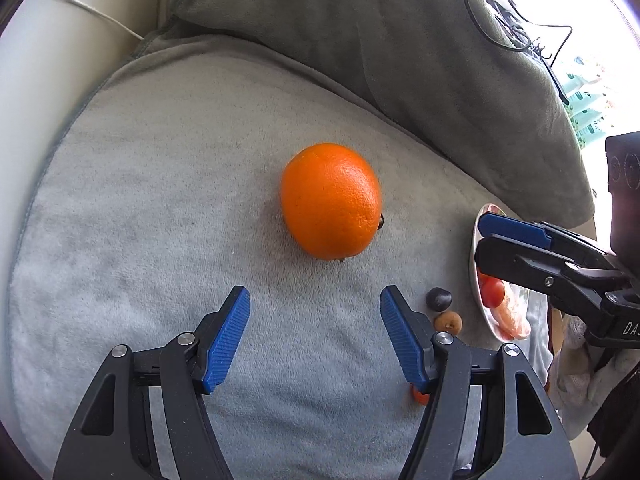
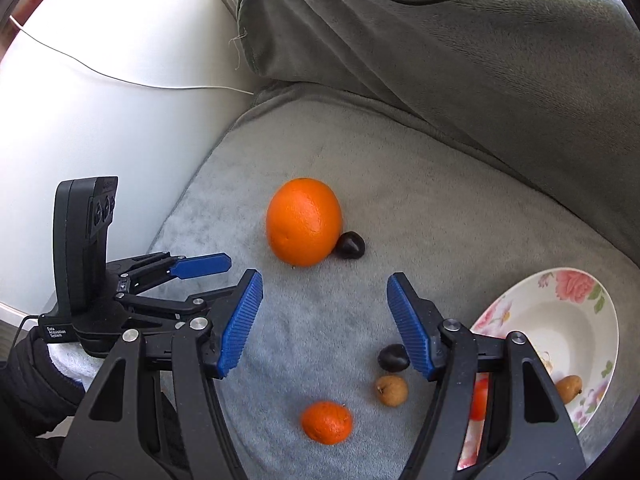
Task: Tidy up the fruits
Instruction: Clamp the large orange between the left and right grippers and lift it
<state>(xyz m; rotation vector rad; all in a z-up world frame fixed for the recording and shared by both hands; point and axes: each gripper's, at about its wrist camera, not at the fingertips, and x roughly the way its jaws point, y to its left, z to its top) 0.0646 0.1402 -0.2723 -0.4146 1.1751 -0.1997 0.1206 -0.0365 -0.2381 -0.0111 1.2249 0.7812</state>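
Note:
A large orange (image 1: 330, 200) lies on the grey seat cushion (image 1: 140, 220), ahead of my left gripper (image 1: 315, 294), which is open and holds nothing. In the right wrist view the same orange (image 2: 304, 222) has a dark chestnut (image 2: 350, 245) touching its right side. My right gripper (image 2: 325, 278) is open and holds nothing. Near its right finger lie a second chestnut (image 2: 392, 356), a brown longan (image 2: 391, 390) and a small tangerine (image 2: 327, 422). A floral plate (image 2: 576, 288) at the right holds a longan (image 2: 568, 388) and a red tomato (image 2: 478, 400).
A darker grey back cushion (image 2: 480, 80) rises behind the seat, with black cables over it. A white armrest (image 2: 100, 120) with a thin white wire stands at the left. A blue finger (image 2: 202, 266) of the left gripper reaches in from the left, held by a dark sleeve (image 2: 28, 384).

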